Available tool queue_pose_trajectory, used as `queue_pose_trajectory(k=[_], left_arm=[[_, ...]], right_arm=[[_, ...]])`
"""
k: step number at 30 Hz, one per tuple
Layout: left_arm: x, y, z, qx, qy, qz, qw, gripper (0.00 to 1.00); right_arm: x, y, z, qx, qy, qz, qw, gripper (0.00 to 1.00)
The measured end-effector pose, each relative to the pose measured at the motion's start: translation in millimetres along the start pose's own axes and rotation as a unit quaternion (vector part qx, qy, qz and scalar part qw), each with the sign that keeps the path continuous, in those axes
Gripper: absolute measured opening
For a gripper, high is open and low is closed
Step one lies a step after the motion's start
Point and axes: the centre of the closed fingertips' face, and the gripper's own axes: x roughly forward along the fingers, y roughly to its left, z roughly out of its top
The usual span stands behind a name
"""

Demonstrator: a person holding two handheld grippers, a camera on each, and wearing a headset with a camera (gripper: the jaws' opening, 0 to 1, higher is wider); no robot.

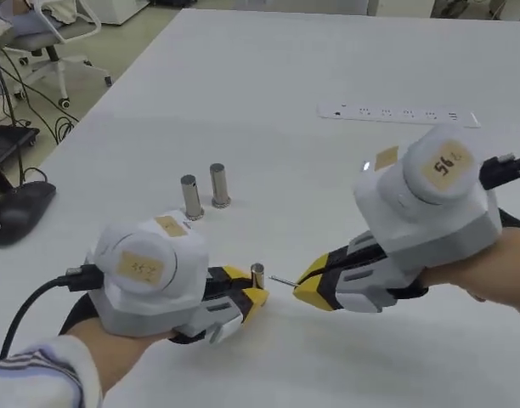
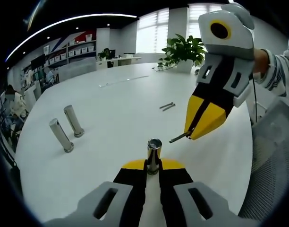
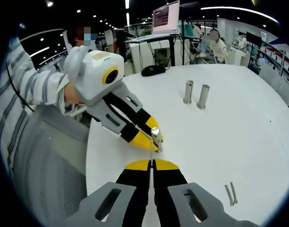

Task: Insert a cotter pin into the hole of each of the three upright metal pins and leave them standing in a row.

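Note:
My left gripper is shut on a short metal pin, holding it upright on the white table; its jaws clamp the pin's lower part. My right gripper is shut on a thin cotter pin, whose tip points at the held pin from the right, a short gap away. Along the right gripper, the cotter pin lines up toward the metal pin. Two more metal pins stand upright side by side farther back.
Two spare cotter pins lie together on the table beyond the right gripper. A white power strip lies at the far right. A black mouse rests off the left edge, and an office chair stands beyond.

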Motion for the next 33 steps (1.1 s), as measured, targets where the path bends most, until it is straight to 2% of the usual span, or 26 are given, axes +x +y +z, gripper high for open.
queue_pose_trajectory(k=[10,33], left_arm=[[0.0,0.2,-1.5,-0.015,0.004,0.002,0.9999,0.08],[-1.1,0.6,-5.1,-0.002,0.017,0.011,0.9998,0.08]], right_arm=[[6.4,-3.6,-0.1,0.011,-0.002,-0.005,0.9999,0.02],[9.4,-1.3,4.1,0.028,-0.01,-0.017,0.9994,0.02]])
